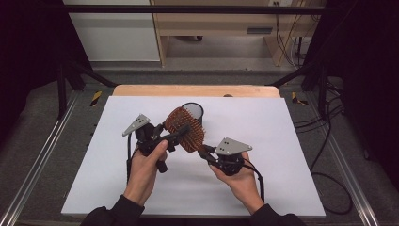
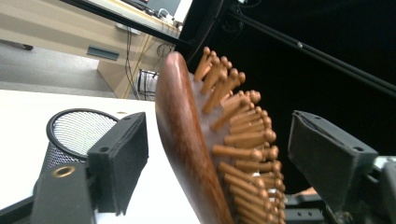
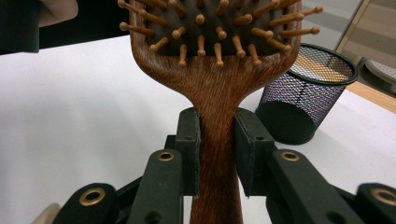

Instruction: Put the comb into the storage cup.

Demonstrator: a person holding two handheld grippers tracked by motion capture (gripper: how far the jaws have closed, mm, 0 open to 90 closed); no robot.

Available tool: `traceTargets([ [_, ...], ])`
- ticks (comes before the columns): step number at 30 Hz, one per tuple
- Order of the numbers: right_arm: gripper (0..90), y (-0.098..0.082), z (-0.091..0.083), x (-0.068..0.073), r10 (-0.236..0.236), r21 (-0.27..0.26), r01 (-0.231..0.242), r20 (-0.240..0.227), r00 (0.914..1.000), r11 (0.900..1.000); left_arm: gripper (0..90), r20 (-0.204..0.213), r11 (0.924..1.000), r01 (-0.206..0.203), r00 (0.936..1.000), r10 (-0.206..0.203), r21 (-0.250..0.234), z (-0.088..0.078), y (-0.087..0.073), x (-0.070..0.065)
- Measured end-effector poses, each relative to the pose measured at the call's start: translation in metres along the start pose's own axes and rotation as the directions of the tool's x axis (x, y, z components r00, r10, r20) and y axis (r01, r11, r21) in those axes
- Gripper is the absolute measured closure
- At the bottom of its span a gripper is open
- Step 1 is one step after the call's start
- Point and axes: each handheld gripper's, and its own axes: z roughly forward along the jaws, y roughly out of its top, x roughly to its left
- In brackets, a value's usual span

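A wooden paddle hairbrush [image 1: 186,131] with wooden pins is held above the white table, its head tilted up toward the far side. My right gripper [image 1: 205,151] is shut on its handle [image 3: 215,154], both pads pressed to the wood. My left gripper [image 1: 181,128] is open, one jaw on each side of the brush head [image 2: 182,140] with clear gaps. A black mesh cup [image 1: 193,111] stands upright just behind the brush; it also appears in the left gripper view [image 2: 77,130] and in the right gripper view [image 3: 303,93].
A white sheet [image 1: 117,188] covers most of the table, with a wooden strip [image 1: 195,90] along its far edge. Metal rails [image 1: 42,155] run down both sides. Cables [image 1: 324,141] lie on the floor at the right.
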Motion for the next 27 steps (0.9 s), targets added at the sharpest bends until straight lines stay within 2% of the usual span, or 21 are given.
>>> traceTargets([
  [3,73.0,-0.0004,0.0003,0.0007,-0.003,-0.001,0.003,0.004,1.0,1.0,26.4,0.004,0.9998,0.02,0.9998,-0.02,-0.002,0.0004,0.0003,0.001],
  [14,73.0,-0.001,0.001,0.0019,-0.002,-0.008,0.002,0.008,1.0,1.0,37.6,0.005,0.9987,0.05,0.9987,-0.05,0.001,0.0029,-0.0006,-0.0003],
  [18,72.9,-0.002,0.0017,0.0023,-0.005,-0.004,0.005,0.015,0.9999,1.0,39.6,0.001,0.9976,0.069,0.9976,-0.069,0.009,0.0037,-0.0009,0.0007],
  [22,73.0,-0.0032,0.0034,0.0044,-0.008,0.005,0.007,0.028,0.9996,1.0,41.5,-0.003,0.9975,0.069,0.9976,-0.069,0.014,0.004,-0.0017,0.0009],
  [27,72.9,-0.0038,0.0045,0.0066,-0.02,0.013,0.02,0.04,0.999,1.0,47.1,0.0,0.9928,0.119,0.9929,-0.119,0.007,0.0017,-0.0019,-0.0002],
])
